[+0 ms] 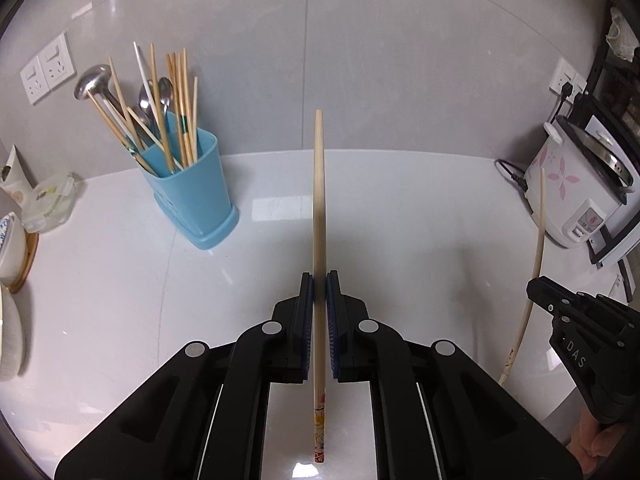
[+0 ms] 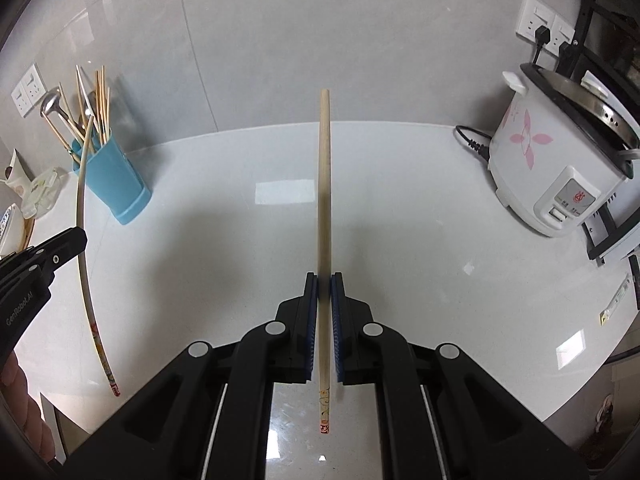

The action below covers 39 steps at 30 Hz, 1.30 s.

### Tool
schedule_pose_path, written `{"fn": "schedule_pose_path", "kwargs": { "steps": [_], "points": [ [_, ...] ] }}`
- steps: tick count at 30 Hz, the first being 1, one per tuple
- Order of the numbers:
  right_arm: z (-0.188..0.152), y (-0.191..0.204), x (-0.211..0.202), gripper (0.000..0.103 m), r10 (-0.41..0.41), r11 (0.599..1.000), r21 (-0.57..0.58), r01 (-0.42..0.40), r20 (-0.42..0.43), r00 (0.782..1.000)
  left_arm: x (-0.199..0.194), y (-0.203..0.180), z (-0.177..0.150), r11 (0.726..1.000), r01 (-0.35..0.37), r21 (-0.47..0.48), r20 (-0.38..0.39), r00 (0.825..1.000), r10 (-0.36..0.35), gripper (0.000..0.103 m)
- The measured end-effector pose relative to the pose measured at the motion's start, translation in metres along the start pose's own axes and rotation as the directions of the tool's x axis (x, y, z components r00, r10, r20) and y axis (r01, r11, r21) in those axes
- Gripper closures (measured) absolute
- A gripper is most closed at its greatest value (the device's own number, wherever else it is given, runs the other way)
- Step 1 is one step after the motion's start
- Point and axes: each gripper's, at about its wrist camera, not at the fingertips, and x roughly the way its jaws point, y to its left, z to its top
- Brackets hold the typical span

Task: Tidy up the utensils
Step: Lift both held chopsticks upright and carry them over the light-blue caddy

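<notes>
Both grippers, left (image 1: 319, 280) and right (image 2: 325, 280), each clamp one chopstick (image 1: 319, 200), right of the blue holder (image 1: 192, 196).

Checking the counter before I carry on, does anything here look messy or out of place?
Nothing spilled or broken. The blue holder is crammed, its chopsticks and spoons splaying at all angles. The rice cooker stands with its lid open.

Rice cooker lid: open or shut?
Open. The rice cooker lid stands raised behind the body, and the steel inner pot's rim is exposed.

Glossy white countertop (image 1: 400, 208); matt wooden chopstick (image 1: 319, 200); blue plastic holder (image 1: 200, 200).
</notes>
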Motion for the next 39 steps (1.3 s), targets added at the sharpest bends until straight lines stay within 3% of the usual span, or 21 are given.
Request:
{"fn": "schedule_pose_path", "kwargs": {
  "steps": [24,39],
  "points": [
    [0.057,0.023,-0.039,0.097,0.03,0.999,-0.033,-0.026,0.148,0.988,-0.043,0.04,0.042,0.996,-0.054,-0.067,0.107,0.992,0.061,0.097],
    [0.101,0.051,-0.054,0.097,0.057,0.998,-0.046,-0.048,0.222,0.973,-0.061,0.077,0.087,0.992,-0.078,-0.099,0.196,0.976,0.096,0.097]
  ]
}}
